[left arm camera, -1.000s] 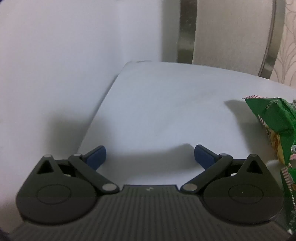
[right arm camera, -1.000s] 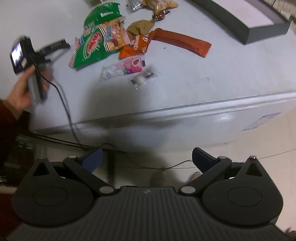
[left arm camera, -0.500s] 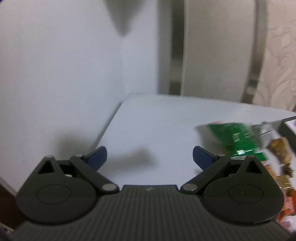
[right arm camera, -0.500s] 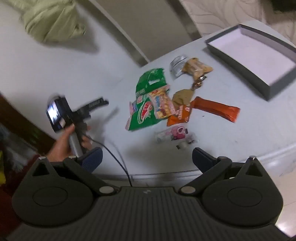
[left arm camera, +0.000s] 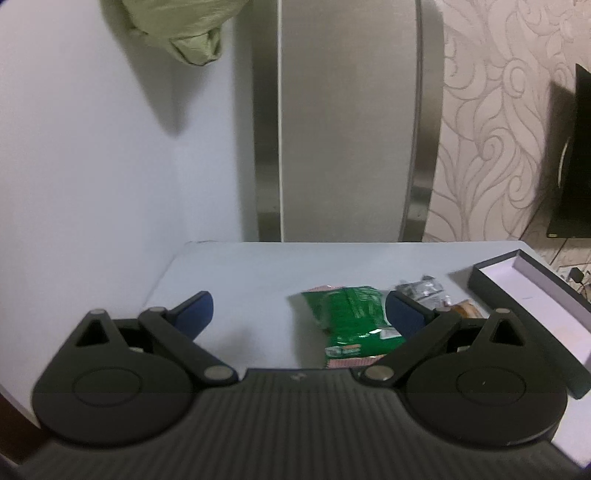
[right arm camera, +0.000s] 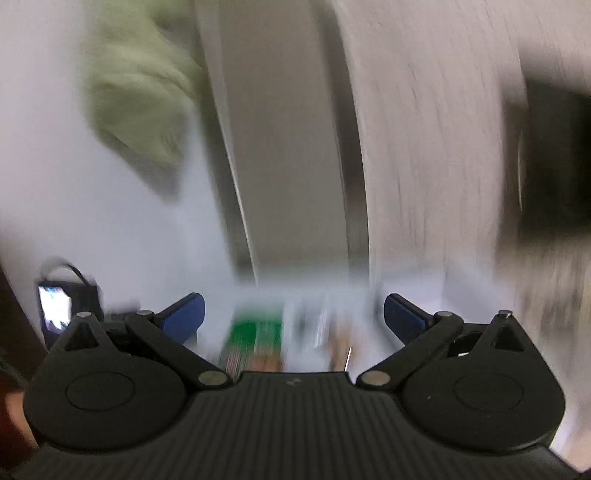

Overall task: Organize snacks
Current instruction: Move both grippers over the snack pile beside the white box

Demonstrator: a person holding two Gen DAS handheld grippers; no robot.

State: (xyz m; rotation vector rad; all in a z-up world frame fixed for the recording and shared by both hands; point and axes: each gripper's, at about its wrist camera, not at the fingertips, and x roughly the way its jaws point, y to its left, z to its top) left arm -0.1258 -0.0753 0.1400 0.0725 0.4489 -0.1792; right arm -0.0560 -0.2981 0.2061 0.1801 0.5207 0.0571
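Note:
A green snack bag [left arm camera: 351,321] lies on the white table [left arm camera: 251,280]. A silver wrapper [left arm camera: 421,288] and a brown snack [left arm camera: 466,309] lie just right of it. A dark open box with a white inside [left arm camera: 535,295] stands at the right. My left gripper [left arm camera: 299,314] is open and empty, above the near table edge, left of the bag. My right gripper [right arm camera: 291,314] is open and empty. Its view is heavily blurred. The green bag [right arm camera: 255,339] shows as a smear between its fingers.
A pale green cloth [left arm camera: 184,29] hangs on the white wall at upper left. A grey upright panel [left arm camera: 347,122] stands behind the table. A dark screen [left arm camera: 572,155] hangs on the patterned wall at right. The other gripper's camera screen [right arm camera: 55,308] shows at left.
Both grippers have tilted upward and back. The left view now takes in the whole snack pile and the box. The right view has swung up from the table to the wall, blurring.

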